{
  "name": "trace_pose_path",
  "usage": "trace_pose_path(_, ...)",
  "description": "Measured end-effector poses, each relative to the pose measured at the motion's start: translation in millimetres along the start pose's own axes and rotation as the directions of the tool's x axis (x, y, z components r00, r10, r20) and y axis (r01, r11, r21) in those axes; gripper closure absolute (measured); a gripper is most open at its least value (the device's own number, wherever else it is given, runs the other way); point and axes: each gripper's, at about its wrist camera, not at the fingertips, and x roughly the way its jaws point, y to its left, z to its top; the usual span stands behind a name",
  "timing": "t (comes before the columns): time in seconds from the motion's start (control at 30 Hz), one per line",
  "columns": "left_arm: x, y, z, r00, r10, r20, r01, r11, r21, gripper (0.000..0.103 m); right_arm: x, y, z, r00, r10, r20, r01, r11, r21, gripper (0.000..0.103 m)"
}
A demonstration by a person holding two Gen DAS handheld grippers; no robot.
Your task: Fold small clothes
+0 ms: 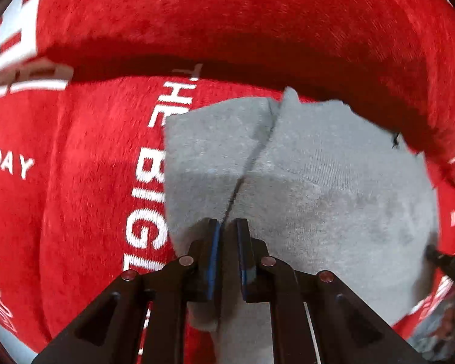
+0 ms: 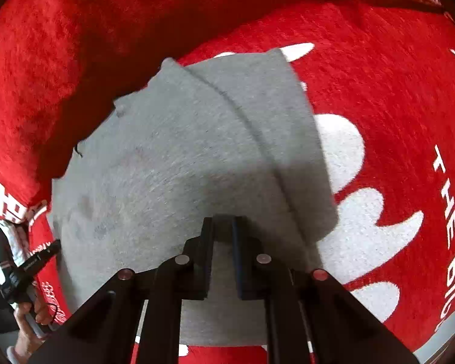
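From the left wrist view, the left gripper [image 1: 229, 227] points down at a small grey knit garment [image 1: 318, 182] spread over a plush red blanket [image 1: 257, 15] printed with white lettering; what lies beneath the blanket I cannot tell. Its jaws are drawn together and clamped on the garment's near edge, right where a seam or overlapping fold line runs away from the fingertips. The cloth fans out ahead and to the right of the jaws, and the tip of the other tool shows at the far right edge. From the right wrist view, the right gripper [image 2: 223, 224] likewise has its jaws pinched onto the near edge of the same grey garment [image 2: 166, 157], with the bulk of the fabric ahead and to the left and a stitched band curving past on the right. A hand [image 2: 27, 327] holding the other tool shows at lower left. To my eye, the folding is underway rather than finished: both near corners are gripped, the piece looks partly doubled, and carrying the edge over and smoothing it remain.
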Motion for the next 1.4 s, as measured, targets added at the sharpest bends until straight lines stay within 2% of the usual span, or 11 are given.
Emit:
trace_pose_path(0.1,-7.0,7.6,-0.9,0.996,0.092,-0.002,-0.092,0.996,0.017,0.091,-7.7,-9.7,-1.5,1.0,-0.004,-0.001,0.004,0.999,0.039,0.092)
trace_pose_path(0.2,-12.1,15.6,-5.3,0.997,0.079,-0.021,-0.078,0.997,0.006,0.091,-20.0,-9.8,-6.6,1.0,0.017,-0.001,-0.017,0.997,0.07,0.087)
trace_pose_path(0.4,-26.5,6.6,-19.9,0.995,0.09,-0.031,-0.088,0.995,0.055,0.09,-34.2,19.6,-34.3,0.998,0.056,-0.038,-0.056,0.998,0.007,0.085)
trace_pose_path(0.47,-29.1,2.0,-25.8,0.995,0.095,-0.033,-0.093,0.993,0.073,0.09,-32.2,31.8,-42.7,0.996,0.07,-0.052,-0.07,0.998,-0.006,0.077)
trace_pose_path(0.53,-31.8,-3.3,-32.7,0.993,0.116,-0.03,-0.113,0.99,0.089,0.09,-26.7,46.3,-52.2,0.994,0.087,-0.069,-0.088,0.996,-0.011,0.061)
trace_pose_path(0.77,-38.2,3.1,-57.8,0.994,0.092,-0.052,-0.089,0.994,0.059,0.09,-9.6,87.1,-86.8,0.981,0.137,-0.139,-0.145,0.989,-0.044,0.052)
trace_pose_path(0.83,-41.1,9.2,-61.6,0.995,0.082,-0.051,-0.081,0.996,0.025,0.036,-3.7,95.3,-93.4,0.978,0.146,-0.151,-0.154,0.987,-0.043,0.046)
trace_pose_path(0.87,-43.0,11.0,-62.9,0.995,0.092,-0.045,-0.092,0.996,0.009,0.002,-1.1,98.9,-97.0,0.976,0.152,-0.158,-0.16,0.986,-0.04,0.044)
trace_pose_path(1.03,-45.6,17.2,-65.4,0.992,0.127,-0.002,-0.127,0.992,0.004,0.001,9.8,112.3,-111.6,0.966,0.177,-0.186,-0.184,0.983,-0.019,0.032)
trace_pose_path(1.27,-33.4,34.1,-59.1,0.988,0.152,-0.041,-0.154,0.986,-0.058,0.001,18.6,126.7,-127.6,0.956,0.2,-0.216,-0.205,0.979,-0.001,0.031)
trace_pose_path(1.4,-25.2,40.7,-59.9,0.985,0.161,-0.067,-0.164,0.986,-0.04,0.001,26.6,129.7,-134.5,0.943,0.241,-0.229,-0.233,0.971,0.063,0.03)
